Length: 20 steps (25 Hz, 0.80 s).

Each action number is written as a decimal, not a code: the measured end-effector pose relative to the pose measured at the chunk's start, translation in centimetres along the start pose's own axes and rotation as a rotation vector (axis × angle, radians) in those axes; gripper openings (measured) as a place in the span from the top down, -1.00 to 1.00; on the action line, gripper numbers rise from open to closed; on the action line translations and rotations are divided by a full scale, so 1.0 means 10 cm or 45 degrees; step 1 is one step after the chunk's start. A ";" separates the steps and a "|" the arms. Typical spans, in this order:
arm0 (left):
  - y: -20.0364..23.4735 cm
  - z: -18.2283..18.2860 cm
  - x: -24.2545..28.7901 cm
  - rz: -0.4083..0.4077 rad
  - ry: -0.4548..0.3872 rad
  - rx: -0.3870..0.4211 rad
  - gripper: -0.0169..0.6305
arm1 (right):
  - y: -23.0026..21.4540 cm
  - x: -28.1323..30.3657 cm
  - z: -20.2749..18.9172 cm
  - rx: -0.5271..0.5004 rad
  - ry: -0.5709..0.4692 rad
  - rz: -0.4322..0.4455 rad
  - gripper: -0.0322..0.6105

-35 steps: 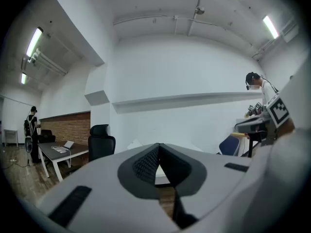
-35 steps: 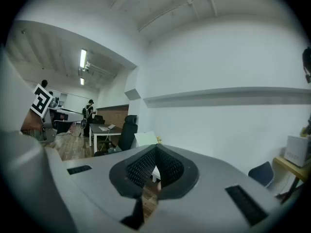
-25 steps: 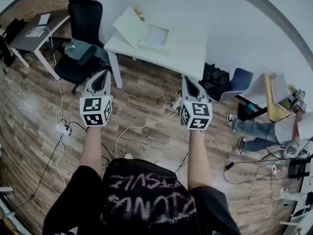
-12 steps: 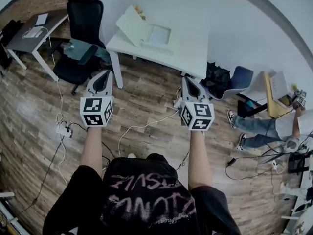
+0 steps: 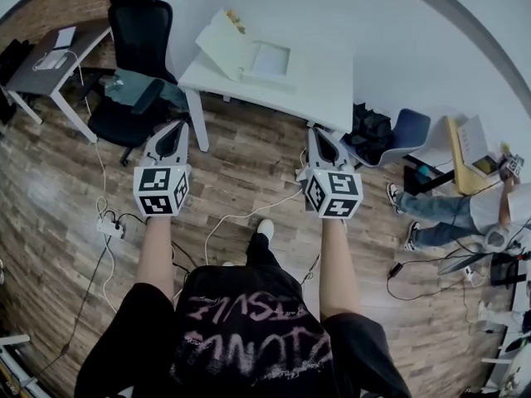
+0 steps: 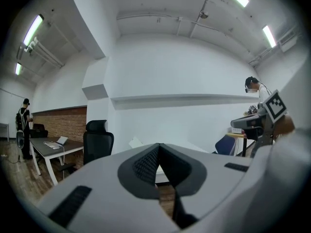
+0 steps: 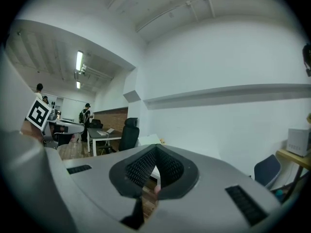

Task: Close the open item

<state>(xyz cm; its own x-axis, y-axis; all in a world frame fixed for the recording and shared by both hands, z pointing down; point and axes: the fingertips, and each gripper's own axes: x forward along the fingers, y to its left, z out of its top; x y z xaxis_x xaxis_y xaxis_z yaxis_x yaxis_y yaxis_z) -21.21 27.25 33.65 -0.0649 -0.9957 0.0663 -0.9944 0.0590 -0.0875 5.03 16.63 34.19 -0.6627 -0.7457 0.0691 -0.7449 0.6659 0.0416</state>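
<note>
**Head view: close the gap to the counter, then fold the lid down**

Starts nearest, with the left claw and the right claw held out level and side by side, each pressed together on nothing. Confirms the same from both gripper views: drawn shut to a point, nothing between. Keep them that way; judging from here, calls for a push on a lid, not a pinch.

Mind the floor next. Step over the white cable and past the power strip lying on the wooden floor between the feet and the counter.

Stands well apart from the work, so walk in before reaching. Come up to the counter's near edge, left of its middle, clear of the black office chair by the near-left corner.

Finds the open box on the left half of the counter, with its lid tilted up and back toward the left edge. Bring one claw behind the top edge of the lid, then press it across and down until flat. Rest the other claw against the box's base, probably light, to stop it sliding. Go slowly near the end; could skid toward the far edge otherwise.
</note>
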 end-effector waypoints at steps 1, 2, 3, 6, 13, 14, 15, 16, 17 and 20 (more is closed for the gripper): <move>0.02 -0.02 0.03 0.002 0.004 -0.006 0.94 | -0.01 0.03 -0.01 0.003 0.001 -0.002 0.86; 0.03 -0.04 0.06 0.005 0.007 -0.011 0.94 | -0.03 0.06 -0.03 0.005 0.003 -0.003 0.86; 0.04 -0.05 0.08 0.008 0.008 -0.012 0.94 | -0.04 0.09 -0.04 0.006 0.005 -0.003 0.86; 0.09 -0.07 0.17 0.015 0.004 -0.011 0.94 | -0.07 0.19 -0.11 0.007 0.017 0.001 0.86; 0.15 -0.11 0.55 0.014 0.029 0.011 0.94 | -0.26 0.56 -0.18 0.006 0.035 0.013 0.86; 0.16 -0.13 0.62 0.014 0.036 0.010 0.94 | -0.29 0.63 -0.20 0.006 0.039 0.014 0.86; 0.17 -0.14 0.69 0.015 0.043 0.008 0.94 | -0.34 0.69 -0.21 0.007 0.044 0.015 0.86; 0.17 -0.15 0.77 0.015 0.049 0.008 0.94 | -0.39 0.75 -0.23 0.011 0.048 0.015 0.86; 0.17 -0.16 0.84 0.015 0.055 0.010 0.94 | -0.44 0.81 -0.24 0.019 0.052 0.017 0.86; 0.18 -0.18 1.08 0.020 0.072 0.027 0.94 | -0.59 1.02 -0.28 0.044 0.054 0.023 0.86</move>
<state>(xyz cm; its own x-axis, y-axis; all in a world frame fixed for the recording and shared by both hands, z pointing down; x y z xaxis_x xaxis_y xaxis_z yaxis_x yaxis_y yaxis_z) -23.83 16.74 36.01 -0.0856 -0.9890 0.1206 -0.9913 0.0724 -0.1096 2.83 5.14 37.41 -0.6727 -0.7314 0.1120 -0.7356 0.6774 0.0059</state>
